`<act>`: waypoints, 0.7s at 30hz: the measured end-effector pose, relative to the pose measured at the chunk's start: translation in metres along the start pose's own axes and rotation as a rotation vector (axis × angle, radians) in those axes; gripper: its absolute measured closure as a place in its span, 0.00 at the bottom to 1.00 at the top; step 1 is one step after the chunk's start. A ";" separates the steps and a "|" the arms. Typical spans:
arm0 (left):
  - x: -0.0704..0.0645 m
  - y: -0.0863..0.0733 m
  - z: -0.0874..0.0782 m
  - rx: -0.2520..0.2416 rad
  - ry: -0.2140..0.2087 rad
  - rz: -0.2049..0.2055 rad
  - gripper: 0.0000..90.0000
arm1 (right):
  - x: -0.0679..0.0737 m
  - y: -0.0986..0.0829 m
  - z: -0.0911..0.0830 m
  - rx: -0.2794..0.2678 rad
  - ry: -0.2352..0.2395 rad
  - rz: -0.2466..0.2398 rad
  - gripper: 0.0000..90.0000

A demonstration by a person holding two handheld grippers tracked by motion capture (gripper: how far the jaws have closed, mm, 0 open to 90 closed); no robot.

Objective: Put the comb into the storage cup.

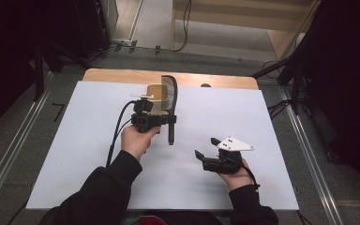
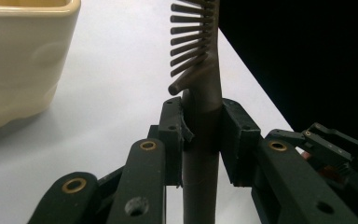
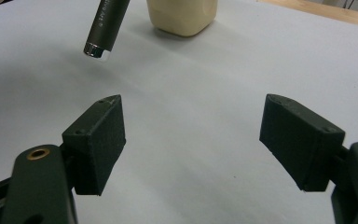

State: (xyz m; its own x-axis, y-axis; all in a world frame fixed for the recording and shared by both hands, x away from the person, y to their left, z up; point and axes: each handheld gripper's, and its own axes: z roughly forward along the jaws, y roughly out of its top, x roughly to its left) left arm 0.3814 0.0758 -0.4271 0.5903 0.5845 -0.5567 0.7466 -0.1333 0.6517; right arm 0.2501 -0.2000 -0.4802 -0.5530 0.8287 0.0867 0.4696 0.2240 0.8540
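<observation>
A dark grey hairbrush (image 1: 170,101) is held off the table by my left gripper (image 1: 161,121), which is shut on its handle. In the left gripper view the jaws clamp the handle (image 2: 201,140) and the bristles (image 2: 186,37) stick out to the left above them. A cream-coloured container (image 1: 155,93) stands on the white table just behind the brush, at the upper left in the left gripper view (image 2: 23,56). My right gripper (image 1: 205,147) rests open at the right front with nothing between its jaws. Its view shows the brush handle's silver end (image 3: 98,49) and the container (image 3: 182,16) ahead.
A white sheet (image 1: 98,154) covers the table, with a strip of bare wood (image 1: 122,75) along the far edge. Dark stands and cables ring the table on the floor. Open white surface lies between and in front of the two hands.
</observation>
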 end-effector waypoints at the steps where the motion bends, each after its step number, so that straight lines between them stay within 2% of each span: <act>1: 0.000 0.000 0.000 -0.001 0.000 0.000 0.81 | -0.001 0.000 -0.001 0.002 0.002 -0.003 0.23; 21: 0.003 0.002 -0.003 0.004 -0.003 0.004 0.81 | -0.017 -0.009 -0.021 0.026 -0.011 0.008 0.23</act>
State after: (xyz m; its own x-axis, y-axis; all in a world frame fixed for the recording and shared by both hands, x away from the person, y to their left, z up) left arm 0.3831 0.0799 -0.4257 0.5946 0.5813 -0.5555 0.7453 -0.1392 0.6521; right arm 0.2408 -0.2273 -0.4784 -0.5413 0.8362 0.0874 0.4918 0.2306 0.8396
